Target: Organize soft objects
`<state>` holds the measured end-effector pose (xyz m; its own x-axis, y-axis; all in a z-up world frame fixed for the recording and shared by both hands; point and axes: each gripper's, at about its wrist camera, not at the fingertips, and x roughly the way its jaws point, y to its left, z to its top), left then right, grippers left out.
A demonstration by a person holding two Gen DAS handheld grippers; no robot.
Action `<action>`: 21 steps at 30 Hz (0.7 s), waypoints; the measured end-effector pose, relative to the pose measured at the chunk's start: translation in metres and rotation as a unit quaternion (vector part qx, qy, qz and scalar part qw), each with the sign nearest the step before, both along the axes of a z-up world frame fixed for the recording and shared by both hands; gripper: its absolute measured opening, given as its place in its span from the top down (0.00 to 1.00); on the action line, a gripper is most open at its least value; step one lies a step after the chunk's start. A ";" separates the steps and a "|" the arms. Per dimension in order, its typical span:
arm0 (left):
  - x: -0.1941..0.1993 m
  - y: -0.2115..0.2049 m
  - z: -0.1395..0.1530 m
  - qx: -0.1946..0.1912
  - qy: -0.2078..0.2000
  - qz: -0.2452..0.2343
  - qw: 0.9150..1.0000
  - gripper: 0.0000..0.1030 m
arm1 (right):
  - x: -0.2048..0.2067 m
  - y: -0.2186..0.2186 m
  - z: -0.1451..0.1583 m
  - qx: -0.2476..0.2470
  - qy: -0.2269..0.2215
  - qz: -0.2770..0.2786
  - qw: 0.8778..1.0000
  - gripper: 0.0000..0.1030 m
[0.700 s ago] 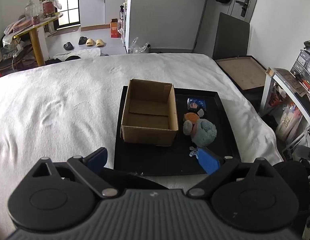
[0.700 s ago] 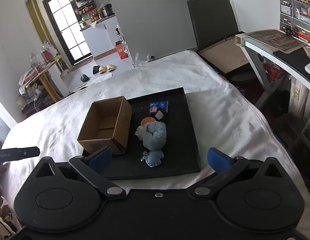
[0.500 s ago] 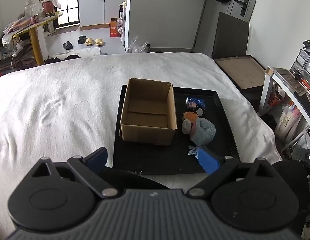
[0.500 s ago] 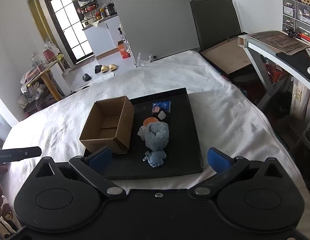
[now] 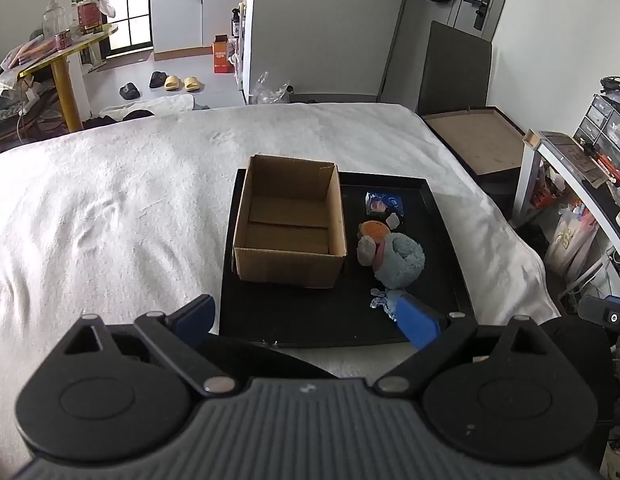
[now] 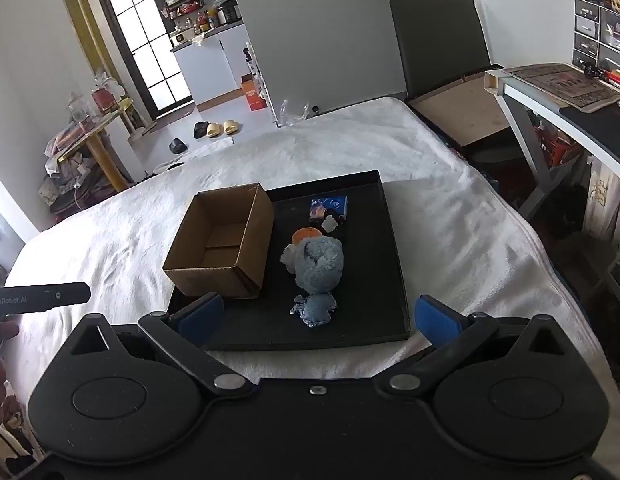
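Both wrist views look forward and down across the bed, sharing the black tray [image 5: 442,240] [image 6: 394,248] mid-frame.

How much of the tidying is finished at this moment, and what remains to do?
Nothing looks done: the box on the tray is empty. Nothing is in hand: the left gripper and the right gripper are both open and hold nothing. Left to do: the blue plush, the small blue toy and the orange toy lie beside the box.

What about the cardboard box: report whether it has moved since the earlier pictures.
No. The cardboard box still fills the left side of the black tray, with the same gap to the blue plush.
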<state>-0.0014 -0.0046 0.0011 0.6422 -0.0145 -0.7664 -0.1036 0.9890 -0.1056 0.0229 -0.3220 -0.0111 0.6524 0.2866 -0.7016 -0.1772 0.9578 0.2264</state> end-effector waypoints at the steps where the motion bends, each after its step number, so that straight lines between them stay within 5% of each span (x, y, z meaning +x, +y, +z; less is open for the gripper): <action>1: 0.000 0.000 -0.001 0.000 0.000 0.000 1.000 0.06 | 0.000 0.000 0.000 0.000 0.000 0.001 1.000 0.00; 21: 0.001 -0.003 0.000 -0.001 0.000 -0.002 1.000 0.06 | -0.002 0.001 0.002 0.001 -0.001 -0.002 1.000 0.00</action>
<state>-0.0004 -0.0073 0.0009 0.6416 -0.0185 -0.7668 -0.1003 0.9891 -0.1077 0.0211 -0.3206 -0.0094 0.6546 0.2861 -0.6998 -0.1746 0.9578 0.2283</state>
